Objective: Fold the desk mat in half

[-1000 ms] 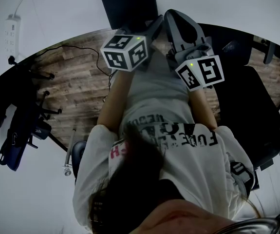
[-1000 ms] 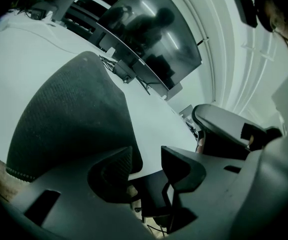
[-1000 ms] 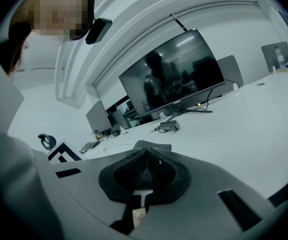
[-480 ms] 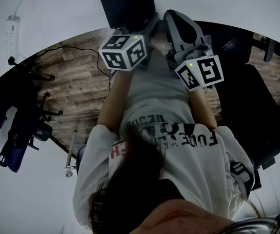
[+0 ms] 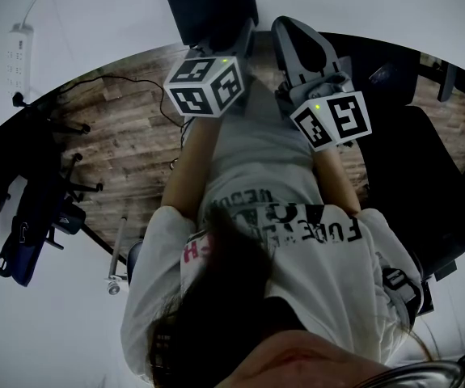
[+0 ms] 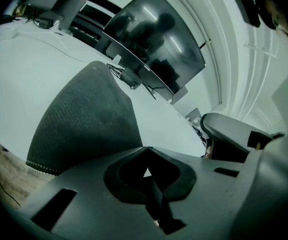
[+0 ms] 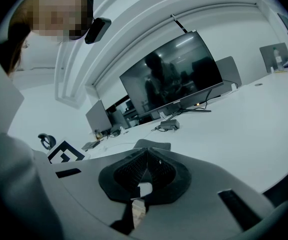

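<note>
Left gripper view has the grey desk mat (image 6: 83,124) lying on the white counter (image 6: 28,69), ahead and to the left of the left tongs (image 6: 146,151). Its right edge runs down to their tips. Those tongs have just been closing and now stand pressed together, with only a chip of pale counter showing in the gap behind the tips. Whether they nip the mat's edge is hidden by their own body. Right gripper view shows the right tongs (image 7: 146,154) closed too, gripping nothing, with a grey sliver (image 7: 151,144) just past their tips, too small to name. Head view cuts the mat off at the top.
</note>
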`<state>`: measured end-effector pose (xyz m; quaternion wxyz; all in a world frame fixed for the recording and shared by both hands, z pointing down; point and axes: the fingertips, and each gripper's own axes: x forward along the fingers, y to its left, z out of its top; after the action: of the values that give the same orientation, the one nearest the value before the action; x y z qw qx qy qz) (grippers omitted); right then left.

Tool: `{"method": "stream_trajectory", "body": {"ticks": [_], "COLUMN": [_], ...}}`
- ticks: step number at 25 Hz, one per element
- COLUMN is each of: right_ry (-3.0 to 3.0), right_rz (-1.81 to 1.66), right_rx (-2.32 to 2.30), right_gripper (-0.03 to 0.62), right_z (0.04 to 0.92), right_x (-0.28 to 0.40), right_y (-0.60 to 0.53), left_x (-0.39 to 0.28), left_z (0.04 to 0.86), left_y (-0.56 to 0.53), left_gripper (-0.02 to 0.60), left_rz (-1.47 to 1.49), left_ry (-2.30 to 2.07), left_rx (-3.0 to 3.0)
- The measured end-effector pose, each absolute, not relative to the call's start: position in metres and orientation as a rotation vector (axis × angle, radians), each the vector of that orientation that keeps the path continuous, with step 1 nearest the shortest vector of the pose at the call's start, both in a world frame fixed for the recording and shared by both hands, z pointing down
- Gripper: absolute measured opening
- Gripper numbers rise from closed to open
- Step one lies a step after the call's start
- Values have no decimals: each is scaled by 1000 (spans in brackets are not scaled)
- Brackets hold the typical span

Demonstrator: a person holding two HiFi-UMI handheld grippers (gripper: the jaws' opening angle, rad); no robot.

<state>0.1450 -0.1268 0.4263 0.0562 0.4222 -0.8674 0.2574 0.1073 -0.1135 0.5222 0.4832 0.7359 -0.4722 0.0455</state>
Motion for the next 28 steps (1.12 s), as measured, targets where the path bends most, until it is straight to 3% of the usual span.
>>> {"method": "stream_trajectory", "body": {"ticks": [14, 28], "right_ry": [-2668, -2681], "right_rz": [739, 633], "right_rx": [1248, 1311], "right_gripper": [0, 0], "right_z": [414, 386], "right_x": [133, 89], "right_y": [-130, -133], "left_x": [91, 11], "left_z": [475, 384], "left_y": [-131, -154], "left_gripper": [3, 3], "left_rz": [35, -86], "left_ry": [-1251, -1456], "left_rx": [1922, 2124]}}
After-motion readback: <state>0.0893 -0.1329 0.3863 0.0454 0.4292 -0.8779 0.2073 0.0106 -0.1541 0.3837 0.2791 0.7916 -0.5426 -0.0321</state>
